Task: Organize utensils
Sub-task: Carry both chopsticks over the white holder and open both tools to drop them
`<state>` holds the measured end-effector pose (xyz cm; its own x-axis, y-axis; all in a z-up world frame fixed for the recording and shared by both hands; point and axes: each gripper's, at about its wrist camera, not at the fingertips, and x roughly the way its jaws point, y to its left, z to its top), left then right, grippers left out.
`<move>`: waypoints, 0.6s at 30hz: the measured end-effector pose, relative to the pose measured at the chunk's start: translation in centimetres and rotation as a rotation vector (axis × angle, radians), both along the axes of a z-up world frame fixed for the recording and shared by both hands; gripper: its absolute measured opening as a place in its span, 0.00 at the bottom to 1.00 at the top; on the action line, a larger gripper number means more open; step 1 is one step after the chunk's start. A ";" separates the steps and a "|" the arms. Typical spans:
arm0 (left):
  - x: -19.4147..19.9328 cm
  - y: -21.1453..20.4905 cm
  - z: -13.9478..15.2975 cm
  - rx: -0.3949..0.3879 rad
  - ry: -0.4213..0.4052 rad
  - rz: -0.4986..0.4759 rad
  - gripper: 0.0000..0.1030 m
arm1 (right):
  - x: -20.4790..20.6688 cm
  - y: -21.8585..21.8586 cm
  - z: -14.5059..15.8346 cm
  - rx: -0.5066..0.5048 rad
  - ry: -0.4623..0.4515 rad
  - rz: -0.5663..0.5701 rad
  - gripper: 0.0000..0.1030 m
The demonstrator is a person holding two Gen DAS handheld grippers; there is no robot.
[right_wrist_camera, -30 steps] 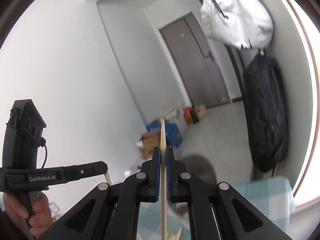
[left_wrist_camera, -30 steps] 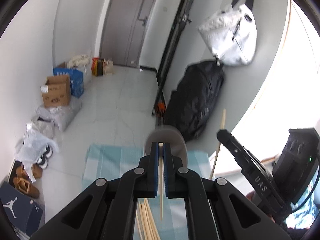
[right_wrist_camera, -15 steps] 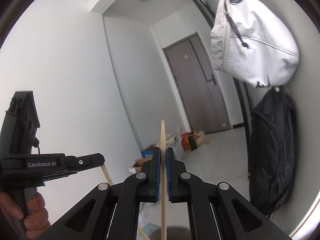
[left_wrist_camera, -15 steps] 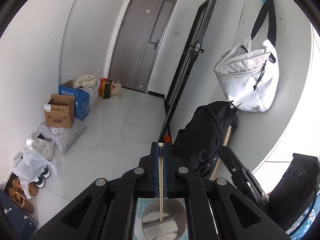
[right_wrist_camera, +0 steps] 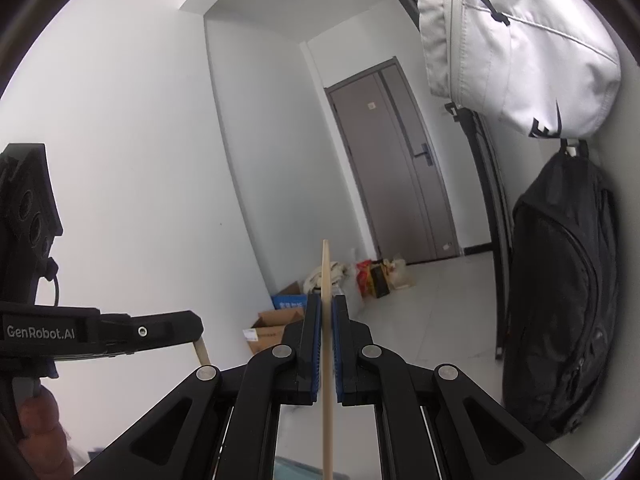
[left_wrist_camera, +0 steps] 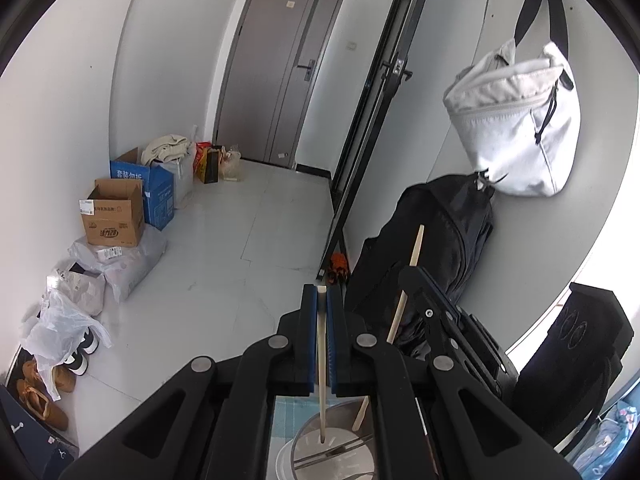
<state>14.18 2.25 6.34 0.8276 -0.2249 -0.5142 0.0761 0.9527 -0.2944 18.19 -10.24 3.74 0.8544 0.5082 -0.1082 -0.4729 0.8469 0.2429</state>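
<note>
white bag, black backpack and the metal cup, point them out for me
white bag (left_wrist_camera: 516,128), left wrist view, front panel
black backpack (right_wrist_camera: 560,300), right wrist view, middle of its front
metal cup (left_wrist_camera: 304,436), left wrist view, left rim

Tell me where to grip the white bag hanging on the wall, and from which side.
Take the white bag by its black strap, coming in from the front, away from the wall. The strap is narrow and hangs taut above the bulky body, which is too wide for closed jaws. Both hand-held grippers already clamp chopsticks.

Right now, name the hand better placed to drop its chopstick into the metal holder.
Left: the left gripper's chopstick tip already hangs over the metal holder.
</note>
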 end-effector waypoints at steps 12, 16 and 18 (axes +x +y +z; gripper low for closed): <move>0.0 -1.1 -1.6 0.025 0.059 -0.074 0.01 | -0.8 0.0 -1.4 -0.044 0.000 0.001 0.04; 0.1 -1.1 -2.0 0.016 0.102 -0.108 0.01 | -1.9 0.1 -1.7 -0.059 0.011 0.029 0.05; 0.2 -1.0 -2.1 0.005 0.126 -0.112 0.01 | -2.4 -0.1 -1.7 -0.060 0.023 0.058 0.05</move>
